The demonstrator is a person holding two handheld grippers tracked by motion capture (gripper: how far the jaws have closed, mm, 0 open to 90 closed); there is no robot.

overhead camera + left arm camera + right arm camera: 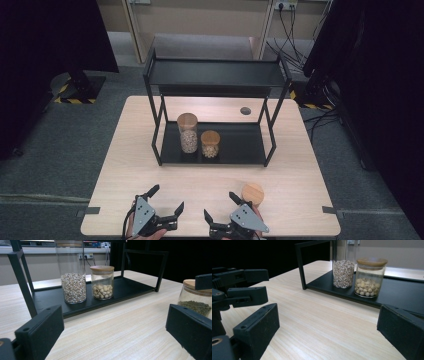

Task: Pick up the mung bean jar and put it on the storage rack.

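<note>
Both the left gripper (167, 198) and right gripper (220, 206) hold jaws wide open, empty, near the jar (252, 194)

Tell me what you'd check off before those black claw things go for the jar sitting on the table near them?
1. Right gripper fingers spread, nothing between them: ok.
2. Left gripper fingers spread, nothing held: ok.
3. Jar of green beans upright on the table, wooden lid on: ok.
4. The jar stands close beside the right gripper, apart from it: ok.
5. Bare space on the rack's lower shelf, right of the short jar and tall jar: ok.
6. Lid tightness: cannot tell.
</note>
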